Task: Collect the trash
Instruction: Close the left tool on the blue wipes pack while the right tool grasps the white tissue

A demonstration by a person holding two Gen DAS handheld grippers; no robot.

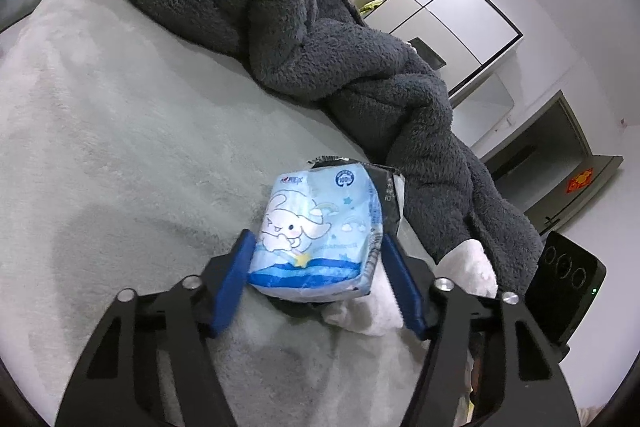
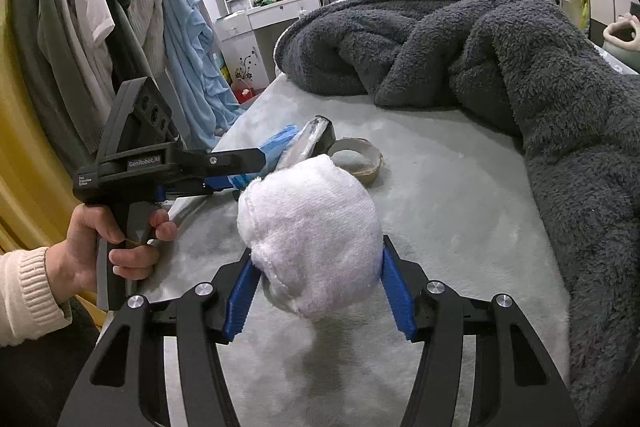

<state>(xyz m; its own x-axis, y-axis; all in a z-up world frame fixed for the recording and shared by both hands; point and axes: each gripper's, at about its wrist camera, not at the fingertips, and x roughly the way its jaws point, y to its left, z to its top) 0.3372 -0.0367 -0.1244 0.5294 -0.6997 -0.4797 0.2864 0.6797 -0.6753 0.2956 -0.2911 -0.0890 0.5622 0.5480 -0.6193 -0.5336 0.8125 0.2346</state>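
The left tool (image 1: 316, 251) clamps a blue tissue pack (image 1: 316, 227) — just beside the white cloth (image 2: 308, 235). The right tool (image 2: 316, 267) grips that cloth above the bed (image 2: 460, 211).

white cloth (image 2: 308, 231) hides most of the packet (image 2: 310, 143) behind it.

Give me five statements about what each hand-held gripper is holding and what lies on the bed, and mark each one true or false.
1. The left hand-held gripper grips a blue cartoon-print packet. True.
2. The right hand-held gripper is empty. False: it is shut on a white fluffy cloth.
3. A cardboard tape ring lies on the bed. True.
4. The rumpled blanket is bright red. False: it is dark grey.
5. The packet is sealed. False: its top is torn open.
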